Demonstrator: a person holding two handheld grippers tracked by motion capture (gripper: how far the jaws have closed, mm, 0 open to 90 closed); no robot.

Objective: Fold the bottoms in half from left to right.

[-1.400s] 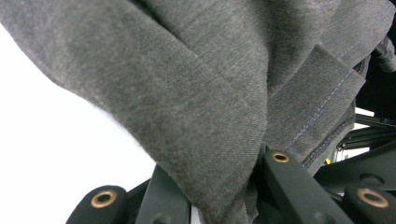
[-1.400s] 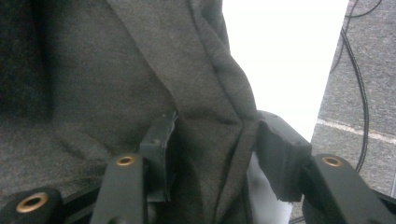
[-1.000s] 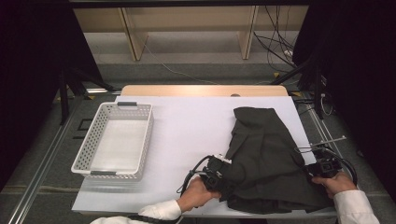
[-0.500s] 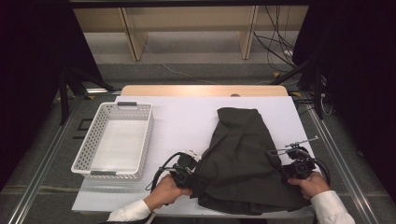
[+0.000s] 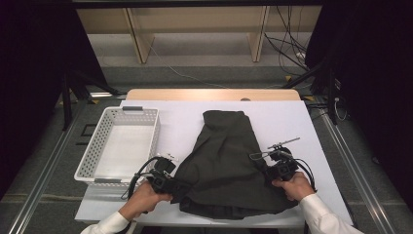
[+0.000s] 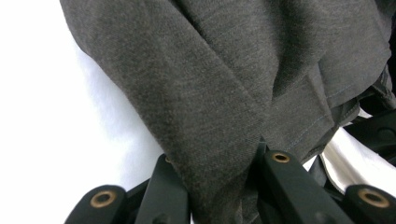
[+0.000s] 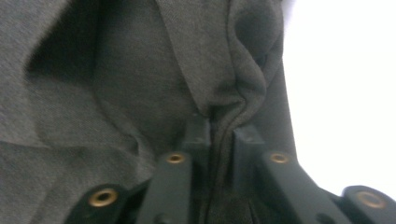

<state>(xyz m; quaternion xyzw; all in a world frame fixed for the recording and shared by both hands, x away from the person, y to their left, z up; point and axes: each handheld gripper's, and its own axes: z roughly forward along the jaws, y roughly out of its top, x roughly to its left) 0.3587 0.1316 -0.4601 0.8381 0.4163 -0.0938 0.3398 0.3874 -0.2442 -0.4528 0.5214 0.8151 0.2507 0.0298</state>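
Note:
A dark grey garment (image 5: 229, 161) lies crumpled on the white table (image 5: 180, 122), narrow at the far end and wide near the front edge. My left gripper (image 5: 178, 187) is shut on its near left corner; in the left gripper view a thick fold of cloth (image 6: 210, 116) is pinched at the gripper (image 6: 219, 186). My right gripper (image 5: 265, 168) holds the right edge. Its jaws have just been opening a little, but in the right gripper view a bunched fold (image 7: 229, 93) is still squeezed at the gripper (image 7: 219, 140).
A white perforated basket (image 5: 92, 151) stands at the table's left, close to my left hand. A wooden strip (image 5: 209, 94) runs along the far edge. Shelving and cables lie beyond the table on the floor.
Both hands have slid leftward along the front of the table, dragging the garment from the right side toward the middle. Each gripper has kept cloth between its jaws.

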